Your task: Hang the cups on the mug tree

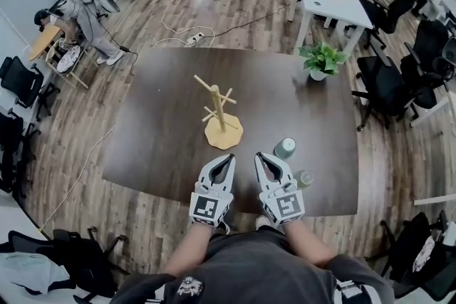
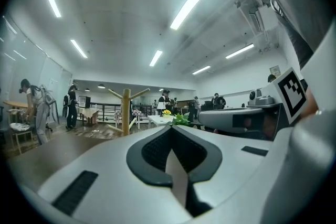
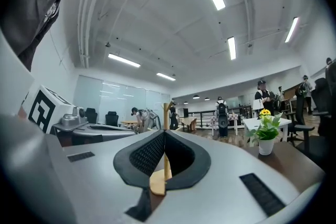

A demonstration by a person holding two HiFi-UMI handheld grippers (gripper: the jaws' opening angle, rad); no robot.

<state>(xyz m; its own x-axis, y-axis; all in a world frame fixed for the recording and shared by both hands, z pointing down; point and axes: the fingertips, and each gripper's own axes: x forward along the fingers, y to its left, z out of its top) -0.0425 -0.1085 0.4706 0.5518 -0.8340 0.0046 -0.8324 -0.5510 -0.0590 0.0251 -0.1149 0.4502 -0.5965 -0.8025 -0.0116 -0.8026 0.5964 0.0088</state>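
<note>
1. Mug tree (image 1: 221,119) stands upright mid-table (image 1: 164,146).
2. 2 cups (image 1: 285,147) (image 1: 305,178) sit on the tabletop right of it, nr your right gripper (image 1: 261,157).
3. Left gripper (image 1: 228,159) & right gripper: jaws pressed together, nothing between.
4. 1 pot w/ green plant (image 1: 322,60) nr far edge.

Two cups (image 1: 285,147) (image 1: 305,178), one mug tree (image 1: 222,117)

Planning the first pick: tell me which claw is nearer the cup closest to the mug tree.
Right. The right claw sits just left of that cup, nearly beside it; the left claw is farther left, in front of the mug tree.
</note>
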